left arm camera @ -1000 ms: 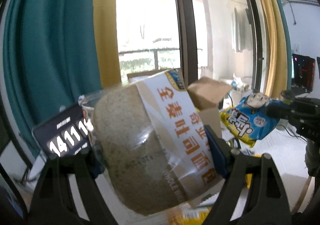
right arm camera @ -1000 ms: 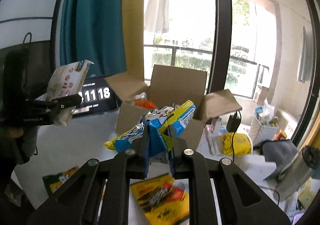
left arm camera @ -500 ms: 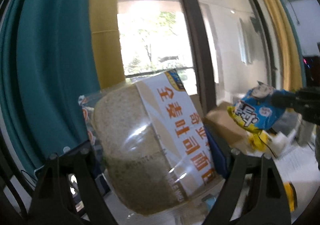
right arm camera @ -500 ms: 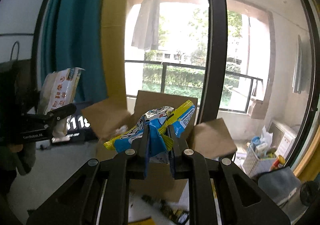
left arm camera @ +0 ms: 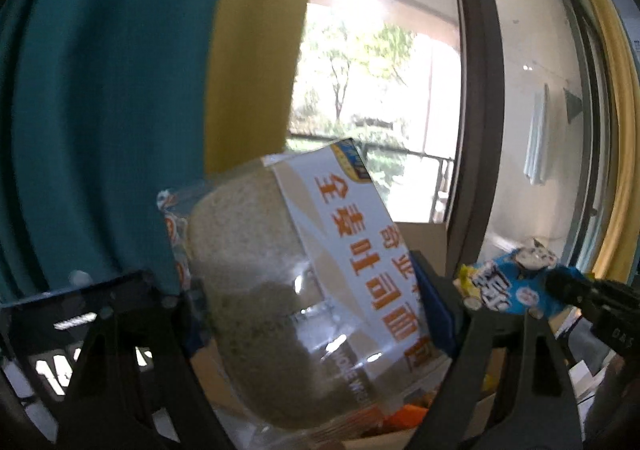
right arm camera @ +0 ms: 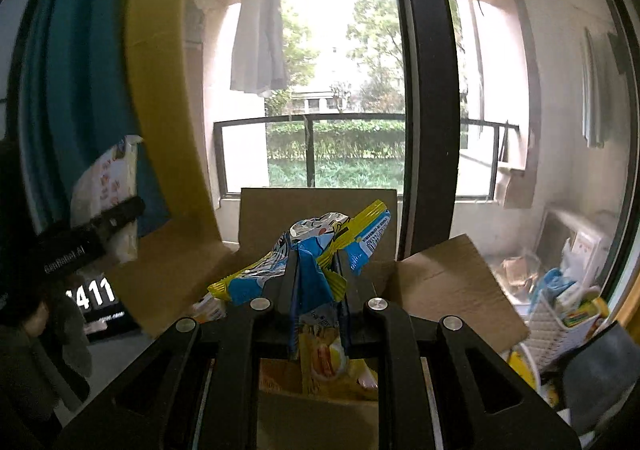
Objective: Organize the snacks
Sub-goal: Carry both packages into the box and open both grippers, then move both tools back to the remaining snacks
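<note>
My left gripper (left arm camera: 312,314) is shut on a clear bag of whole wheat toast bread (left arm camera: 288,282) with an orange-lettered white label, held up over the open cardboard box (left arm camera: 420,234). My right gripper (right arm camera: 314,270) is shut on a blue and yellow snack packet (right arm camera: 312,262), held just above the same box (right arm camera: 316,210), whose flaps are spread open. Yellow and orange snack packets (right arm camera: 324,362) lie inside the box. The left gripper with the bread also shows at the left of the right wrist view (right arm camera: 108,210). The right gripper's packet shows at the right of the left wrist view (left arm camera: 508,286).
A black digital clock (right arm camera: 96,298) stands left of the box. A white basket of items (right arm camera: 560,322) sits to the right. Teal and yellow curtains (right arm camera: 80,90) and a dark window frame (right arm camera: 424,90) stand behind the box.
Both grippers have moved forward with their packets and now hang over the open box. The table and loose packets below have dropped out of view.
</note>
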Demonstrator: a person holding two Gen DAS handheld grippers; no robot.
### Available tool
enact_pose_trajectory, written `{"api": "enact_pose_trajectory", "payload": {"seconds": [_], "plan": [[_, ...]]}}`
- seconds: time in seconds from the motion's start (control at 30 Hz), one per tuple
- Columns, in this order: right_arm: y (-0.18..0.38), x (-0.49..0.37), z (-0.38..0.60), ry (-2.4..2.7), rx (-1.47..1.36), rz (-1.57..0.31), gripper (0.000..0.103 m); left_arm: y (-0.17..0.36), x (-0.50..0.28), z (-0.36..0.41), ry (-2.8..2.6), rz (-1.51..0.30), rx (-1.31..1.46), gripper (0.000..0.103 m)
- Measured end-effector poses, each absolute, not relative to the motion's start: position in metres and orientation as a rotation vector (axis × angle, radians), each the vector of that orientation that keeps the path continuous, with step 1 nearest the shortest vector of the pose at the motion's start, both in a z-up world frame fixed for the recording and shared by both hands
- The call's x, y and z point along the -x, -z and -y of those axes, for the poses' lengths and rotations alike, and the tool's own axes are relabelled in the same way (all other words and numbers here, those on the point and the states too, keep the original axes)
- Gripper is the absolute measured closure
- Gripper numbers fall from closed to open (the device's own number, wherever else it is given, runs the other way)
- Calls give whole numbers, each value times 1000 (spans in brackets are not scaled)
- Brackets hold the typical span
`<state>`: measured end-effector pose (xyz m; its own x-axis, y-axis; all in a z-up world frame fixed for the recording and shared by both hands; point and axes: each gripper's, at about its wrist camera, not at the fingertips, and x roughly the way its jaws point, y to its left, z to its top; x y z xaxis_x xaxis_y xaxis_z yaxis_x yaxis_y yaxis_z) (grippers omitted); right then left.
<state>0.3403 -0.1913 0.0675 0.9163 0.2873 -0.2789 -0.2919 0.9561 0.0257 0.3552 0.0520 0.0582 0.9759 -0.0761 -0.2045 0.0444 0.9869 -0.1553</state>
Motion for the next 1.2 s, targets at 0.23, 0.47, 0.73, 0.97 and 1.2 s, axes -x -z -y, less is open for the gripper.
{"api": "enact_pose_trajectory", "payload": {"seconds": [0.23, 0.47, 0.73, 0.97, 1.2], "plan": [[-49, -387, 183, -282, -33, -332, 86, -31, -407, -20, 273, -419, 107, 18], [-38, -416, 168, -318, -40, -397, 86, -17, -436, -14, 286, -533, 116, 17], [-44, -401, 163, -327, 0, -410, 56, -29, -438, -23, 295, -502, 176, 7], [-50, -363, 179, -322, 48, -387, 56, -54, -406, -22, 288, -438, 180, 7], [-58, -319, 194, -329, 72, -370, 56, -74, -348, -24, 267, -390, 118, 7]]}}
